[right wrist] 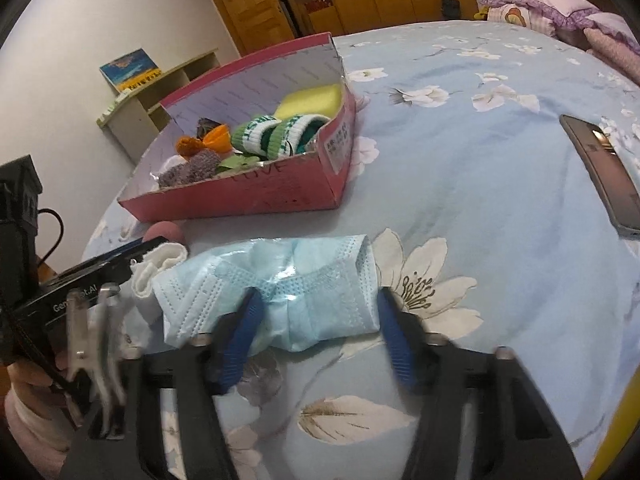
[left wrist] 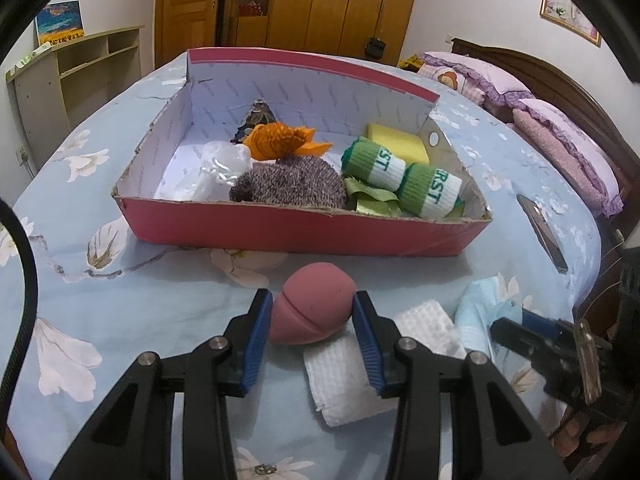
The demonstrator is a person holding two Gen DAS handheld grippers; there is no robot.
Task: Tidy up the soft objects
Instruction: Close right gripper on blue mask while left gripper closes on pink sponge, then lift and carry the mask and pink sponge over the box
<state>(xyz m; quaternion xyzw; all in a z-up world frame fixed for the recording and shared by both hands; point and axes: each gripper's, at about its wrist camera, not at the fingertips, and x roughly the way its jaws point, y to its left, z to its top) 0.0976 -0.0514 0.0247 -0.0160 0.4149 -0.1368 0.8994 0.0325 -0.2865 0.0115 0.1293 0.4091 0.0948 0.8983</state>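
On the bed: floral blue bedspread (left wrist: 140, 304), everything sits on it.
Box: pink cardboard box (left wrist: 304, 232) mid-bed, open top, torn rim.
Box contents: grey knit item (left wrist: 292, 186) at the front wall, orange knit piece (left wrist: 280, 138) behind it, clear plastic wrap (left wrist: 220, 168) to its left, two green-white rolled socks (left wrist: 404, 178) to the right, yellow sponge (left wrist: 396, 142) in the far right corner, green leafy scrap (left wrist: 370, 198) under the socks.
Left gripper: left gripper (left wrist: 314, 312) has jaws spread, straddling the pink makeup sponge (left wrist: 314, 308); blue pads sit just beside both its sides, can't tell if touching.
Sponge location: on the bedspread, just in front of the box, outside it.
White cloth: white waffle cloth (left wrist: 360, 364) lies under the left gripper's right finger, touching the sponge.
Right gripper: right gripper (right wrist: 320, 320) is wide open, motion-blurred, fingers flanking the blue face mask (right wrist: 280, 288).
Mask location: crumpled on the bedspread, right of the white cloth, near the box.
Other: phone (right wrist: 604, 176) well apart, off to the right.
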